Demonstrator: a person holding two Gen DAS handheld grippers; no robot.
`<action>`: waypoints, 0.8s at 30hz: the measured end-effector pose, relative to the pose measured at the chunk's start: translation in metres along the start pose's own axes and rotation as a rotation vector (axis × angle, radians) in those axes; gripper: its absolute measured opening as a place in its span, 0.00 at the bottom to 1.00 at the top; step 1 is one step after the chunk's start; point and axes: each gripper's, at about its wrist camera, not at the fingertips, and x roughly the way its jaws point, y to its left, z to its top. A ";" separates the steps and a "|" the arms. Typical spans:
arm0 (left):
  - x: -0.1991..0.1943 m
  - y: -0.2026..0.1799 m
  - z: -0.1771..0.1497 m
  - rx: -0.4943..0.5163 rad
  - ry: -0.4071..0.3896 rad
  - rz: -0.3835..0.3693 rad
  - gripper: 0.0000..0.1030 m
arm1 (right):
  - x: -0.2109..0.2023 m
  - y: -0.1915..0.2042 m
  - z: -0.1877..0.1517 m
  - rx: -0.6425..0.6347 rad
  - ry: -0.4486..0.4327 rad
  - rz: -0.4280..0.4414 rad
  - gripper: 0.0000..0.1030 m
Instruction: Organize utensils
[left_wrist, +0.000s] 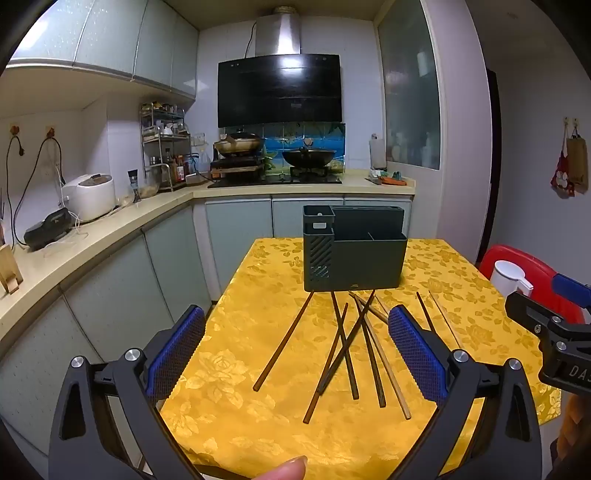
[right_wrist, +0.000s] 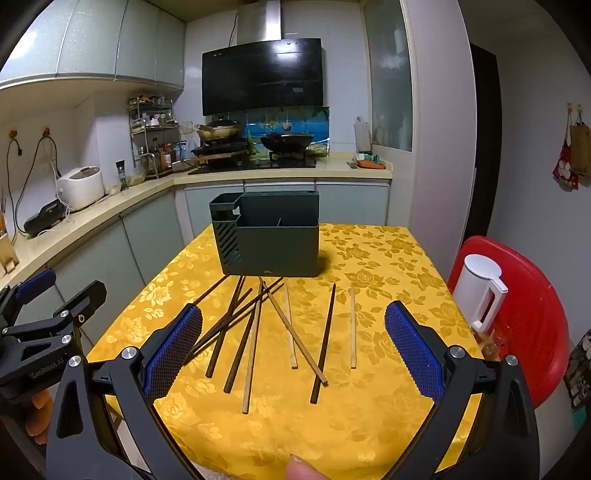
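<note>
Several dark and light wooden chopsticks (left_wrist: 345, 347) lie scattered and partly crossed on the yellow tablecloth (left_wrist: 236, 417), just in front of a dark grey utensil holder (left_wrist: 354, 254) with compartments. In the right wrist view the chopsticks (right_wrist: 255, 332) and the holder (right_wrist: 269, 240) show too. My left gripper (left_wrist: 295, 350) is open and empty, above the near part of the table. My right gripper (right_wrist: 293, 347) is open and empty, hovering over the chopsticks. Each gripper shows at the edge of the other's view.
A white jug (right_wrist: 480, 291) stands on a red stool (right_wrist: 532, 314) at the table's right. A kitchen counter (left_wrist: 92, 236) with a rice cooker (left_wrist: 88, 195) runs along the left. The stove with pans (left_wrist: 277, 155) is behind the table.
</note>
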 end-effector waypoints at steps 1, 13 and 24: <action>0.000 0.000 0.000 -0.001 0.001 -0.001 0.93 | 0.000 0.000 0.000 -0.002 -0.001 0.000 0.94; -0.008 -0.004 0.006 0.009 -0.015 -0.006 0.93 | -0.001 0.004 0.001 -0.008 -0.027 -0.006 0.94; -0.010 -0.006 0.007 0.016 -0.016 -0.007 0.93 | -0.012 0.006 0.006 -0.028 -0.080 -0.012 0.94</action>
